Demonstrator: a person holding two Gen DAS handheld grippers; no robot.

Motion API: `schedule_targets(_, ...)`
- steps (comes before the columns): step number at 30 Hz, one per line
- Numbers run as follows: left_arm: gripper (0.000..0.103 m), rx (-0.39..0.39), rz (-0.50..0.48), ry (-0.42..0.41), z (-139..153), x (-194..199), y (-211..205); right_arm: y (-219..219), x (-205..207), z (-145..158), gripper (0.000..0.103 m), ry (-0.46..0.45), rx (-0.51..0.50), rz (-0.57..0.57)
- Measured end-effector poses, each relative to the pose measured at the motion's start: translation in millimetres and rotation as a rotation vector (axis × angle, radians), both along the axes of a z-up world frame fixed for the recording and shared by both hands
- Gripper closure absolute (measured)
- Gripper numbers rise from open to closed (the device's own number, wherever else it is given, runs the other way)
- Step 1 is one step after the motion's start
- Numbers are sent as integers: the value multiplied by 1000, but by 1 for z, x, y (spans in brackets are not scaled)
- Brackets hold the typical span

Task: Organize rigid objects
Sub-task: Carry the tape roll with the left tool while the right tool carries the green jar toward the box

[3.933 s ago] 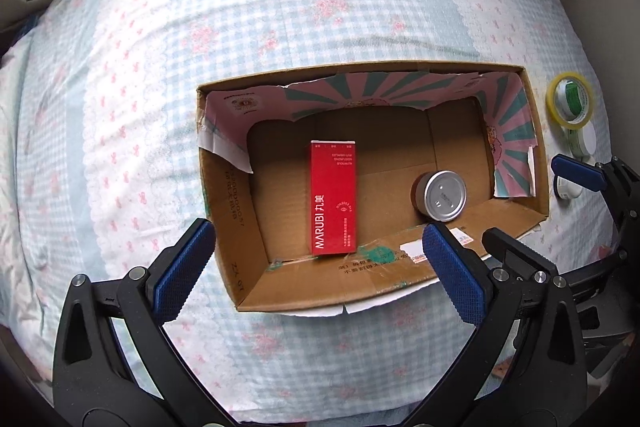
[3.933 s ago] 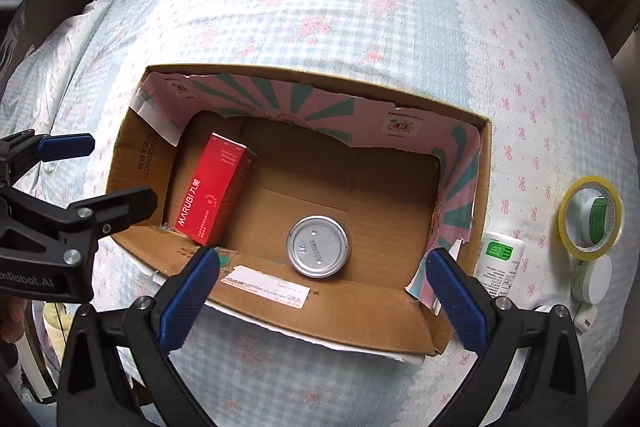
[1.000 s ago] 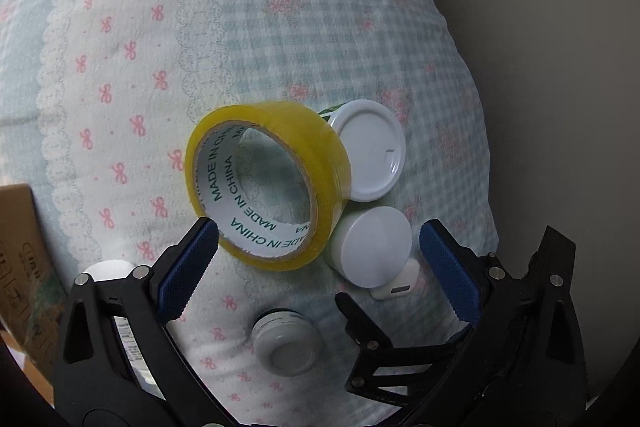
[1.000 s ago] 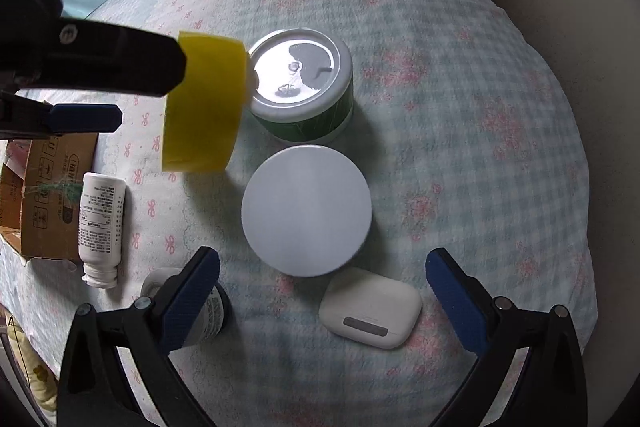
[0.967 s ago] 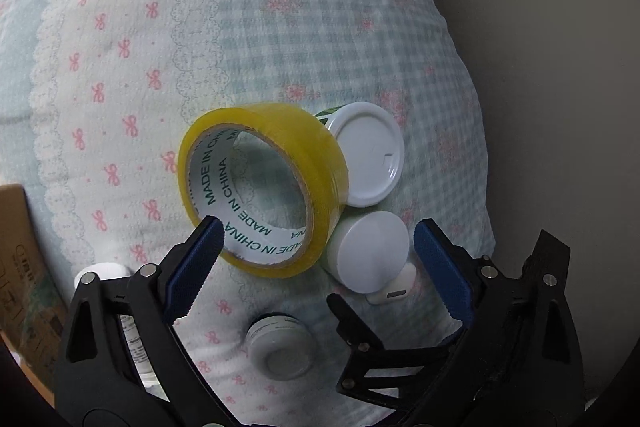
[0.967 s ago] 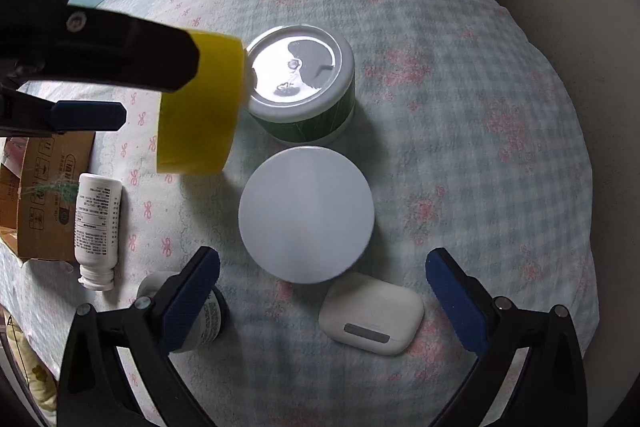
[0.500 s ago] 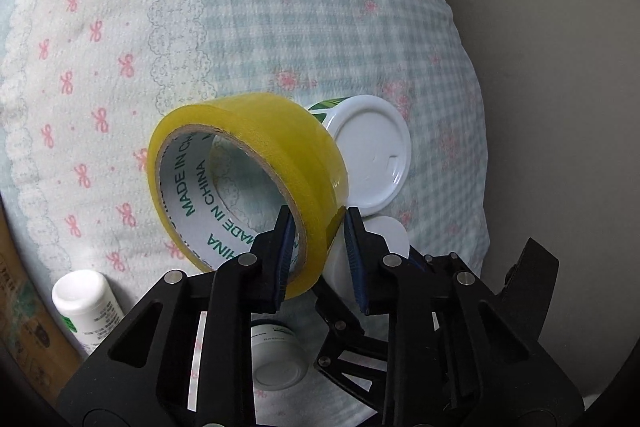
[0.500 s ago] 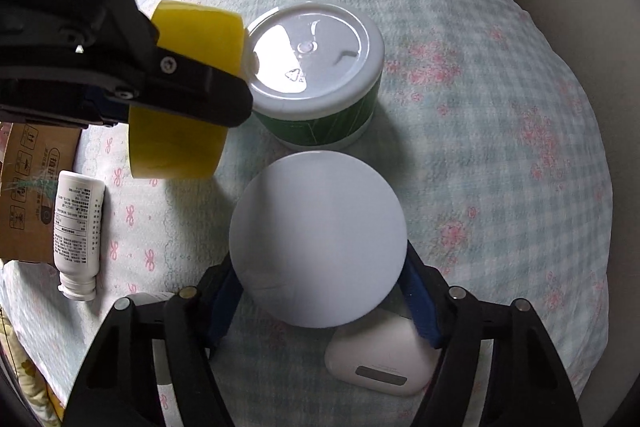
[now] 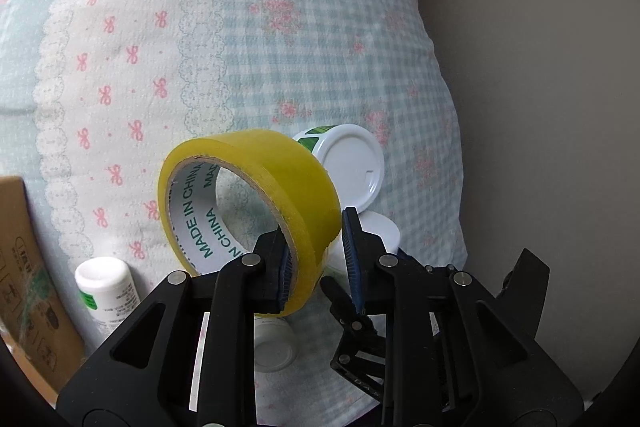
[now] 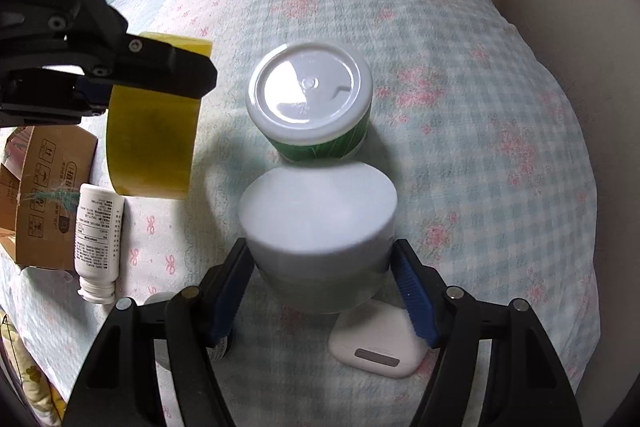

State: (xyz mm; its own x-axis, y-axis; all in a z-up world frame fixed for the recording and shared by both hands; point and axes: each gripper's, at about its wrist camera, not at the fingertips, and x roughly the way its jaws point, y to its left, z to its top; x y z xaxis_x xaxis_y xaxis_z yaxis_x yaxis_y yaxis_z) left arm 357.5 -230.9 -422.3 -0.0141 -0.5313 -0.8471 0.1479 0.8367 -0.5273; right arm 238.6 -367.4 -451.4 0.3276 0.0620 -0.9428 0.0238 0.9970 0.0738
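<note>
A: What has the left tool (image 9: 314, 259) got?

B: The yellow tape roll (image 9: 248, 211). Its two blue pads pinch the roll's wall, one inside the ring and one outside, and the roll is lifted clear of the bed cover (image 9: 240, 27).

A: And the right tool (image 10: 320, 291)?

B: Closed on the white round jar (image 10: 318, 223), a pad on each side of it. The jar sits just in front of the green tub with the white lid (image 10: 310, 99).

A: Anything else nearby?

B: A white earbud case (image 10: 376, 341) lies on the cover under the right tool's right finger. A small white bottle (image 10: 98, 243) lies on its side beside the cardboard box (image 10: 44, 195), below the tape.
</note>
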Motion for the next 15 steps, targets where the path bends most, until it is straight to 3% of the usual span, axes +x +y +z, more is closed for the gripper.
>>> schedule_targets(3, 83, -20, 24, -30, 21, -5, 9, 2, -1, 21, 39, -29, -6, 3)
schedule_targets(5, 83, -17, 29, -58, 34, -9, 15, 5, -2, 28, 68, -19, 14, 20)
schedule_targets(6, 83, -18, 34, -69, 38, -12, 18, 10, -2, 29, 72, -23, 8, 24)
schedule_targets(9, 83, -18, 57, -88, 46, -21, 30, 10, 2, 21, 72, -16, 51, 37)
schedule_targets(14, 83, -15, 98, -81, 41, -34, 52, -6, -15, 13, 71, -10, 165, -81)
schedule_targets(15, 83, -16, 106, -81, 40, -35, 55, -7, -15, 10, 65, 1, 161, -85)
